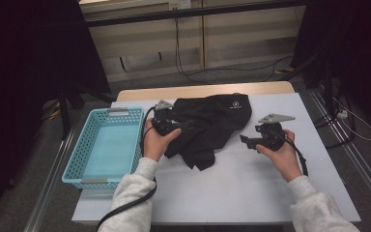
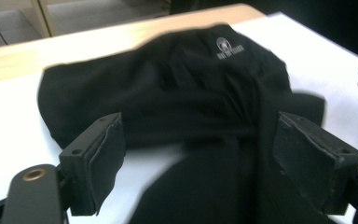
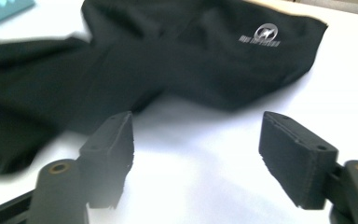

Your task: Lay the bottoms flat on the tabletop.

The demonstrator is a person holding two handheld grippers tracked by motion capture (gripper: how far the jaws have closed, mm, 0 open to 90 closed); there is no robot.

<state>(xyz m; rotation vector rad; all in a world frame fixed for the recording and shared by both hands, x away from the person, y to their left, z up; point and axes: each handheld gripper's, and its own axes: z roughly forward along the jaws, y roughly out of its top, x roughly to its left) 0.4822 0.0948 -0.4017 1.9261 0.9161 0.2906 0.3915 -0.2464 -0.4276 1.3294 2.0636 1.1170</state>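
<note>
Black garment point(image 1: 207, 123) crumpled on the white-topped bench point(image 1: 251, 183), roughly at its middle and toward the far side, a small pale logo point(image 1: 235, 104) showing on its upper right part. Folded loosely over itself, one dark lobe trailing down toward the near edge. Left gripper point(image 1: 174, 126) held in the left hand point(image 1: 155, 142) right at the garment's left border, jaws pointing into the cloth. From the left gripper view: both black jaws standing wide apart, pads point(image 2: 105, 156) not pressing on anything, garment point(image 2: 177, 107) spread on the bench beyond and between them, logo point(image 2: 230, 48) at the far end; whether the fabric brushes the right-hand pad cannot be told through the blur. Right gripper point(image 1: 245, 140) held in the right hand point(image 1: 282, 154), set just to the right of the garment and apart from it, over bare white surface. From the right gripper view: jaws likewise spread open with nothing between the pads point(image 3: 298, 158), white bench top beneath, garment point(image 3: 158, 65) lying ahead with its logo point(image 3: 260, 35) up. Turquoise plastic basket point(image 1: 107, 145) at the left of the bench, beside the left forearm, nothing visible inside. Grey sleeves at the bottom of the high view, a black cable point(image 1: 125, 205) trailing along the left one.
</note>
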